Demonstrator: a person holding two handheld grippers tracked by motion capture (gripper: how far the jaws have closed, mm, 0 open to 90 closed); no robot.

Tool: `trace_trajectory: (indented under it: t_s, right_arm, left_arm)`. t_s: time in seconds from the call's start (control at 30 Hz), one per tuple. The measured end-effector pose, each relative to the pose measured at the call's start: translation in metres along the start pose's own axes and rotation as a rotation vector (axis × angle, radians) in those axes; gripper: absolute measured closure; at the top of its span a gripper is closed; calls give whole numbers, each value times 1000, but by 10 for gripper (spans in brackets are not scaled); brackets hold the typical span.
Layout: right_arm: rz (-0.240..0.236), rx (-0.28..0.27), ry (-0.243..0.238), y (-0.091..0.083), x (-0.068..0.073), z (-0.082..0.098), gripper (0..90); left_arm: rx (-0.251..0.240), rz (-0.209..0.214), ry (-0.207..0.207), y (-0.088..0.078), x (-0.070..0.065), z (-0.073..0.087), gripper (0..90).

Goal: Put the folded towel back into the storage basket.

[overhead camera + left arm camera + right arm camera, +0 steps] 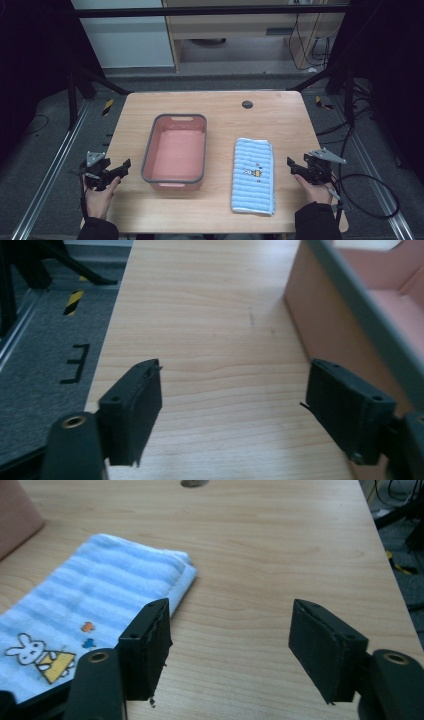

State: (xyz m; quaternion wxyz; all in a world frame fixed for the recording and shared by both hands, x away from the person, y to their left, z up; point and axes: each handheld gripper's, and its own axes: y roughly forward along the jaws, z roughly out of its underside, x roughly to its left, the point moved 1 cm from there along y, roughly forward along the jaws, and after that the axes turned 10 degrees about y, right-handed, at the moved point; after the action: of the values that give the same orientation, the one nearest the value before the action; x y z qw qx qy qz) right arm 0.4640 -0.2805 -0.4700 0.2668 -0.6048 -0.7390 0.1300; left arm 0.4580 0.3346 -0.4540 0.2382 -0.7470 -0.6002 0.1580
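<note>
Towel lies lengthwise, beside basin.

The setting is a lab-type recording station: a wooden worktop stands inside a black metal frame, with floor rails, hazard-striped tape and loose cables around it.

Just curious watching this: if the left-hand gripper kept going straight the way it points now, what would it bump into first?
Probably nothing soon. The left gripper is open, aimed along bare table. The pink tub runs just beside its line, so its nearer jaw might graze the tub wall; depth is hard to judge.
</note>
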Motion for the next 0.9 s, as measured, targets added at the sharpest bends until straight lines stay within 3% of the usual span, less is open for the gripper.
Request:
trace_trajectory:
  t_s: [0.2, 0.43, 0.9]
  right_arm:
    - [-53, -38, 8, -8, 10, -7, 423]
    - [-67, -37, -20, -12, 15, -13, 432]
    - [-111, -53, -16, -17, 17, -28, 390]
  left_arm:
    - [-34, 19, 14, -11, -4, -5, 271]
    - [-85, 57, 16, -25, -10, -14, 296]
    - [-94, 116, 58, -30, -33, -26, 320]
